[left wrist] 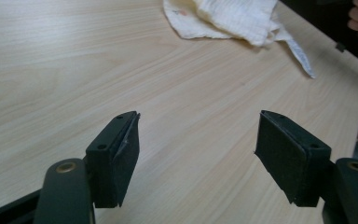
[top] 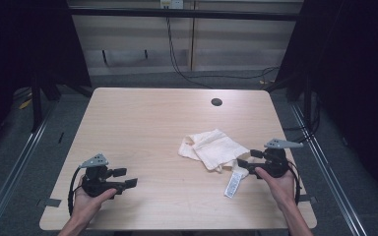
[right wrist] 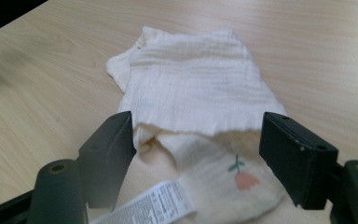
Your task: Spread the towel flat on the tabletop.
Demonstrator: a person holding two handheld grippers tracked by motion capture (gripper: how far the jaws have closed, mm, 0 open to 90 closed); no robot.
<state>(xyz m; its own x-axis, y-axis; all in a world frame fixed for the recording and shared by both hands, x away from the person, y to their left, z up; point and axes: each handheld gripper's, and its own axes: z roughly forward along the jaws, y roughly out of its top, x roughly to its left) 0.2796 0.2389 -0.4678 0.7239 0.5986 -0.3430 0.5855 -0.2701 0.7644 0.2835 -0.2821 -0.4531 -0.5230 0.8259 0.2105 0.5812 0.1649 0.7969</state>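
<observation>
Right gripper: the right gripper is held at the near right part of the table; its jaws stand wide apart and hold nothing.
Right gripper and cloth: the cream cloth lies flat between and in front of the open jaws; its near edge reaches the gap between them, but I cannot tell if a pad touches it.
Cloth details: it is folded and crumpled, with a small pink flower print and a white care label that points to the near edge of the table.
Left gripper: the left gripper is at the near left, well apart from the cloth; jaws wide open, empty, over bare wood.
Table: a light wooden table with a round dark hole near the far edge.
</observation>
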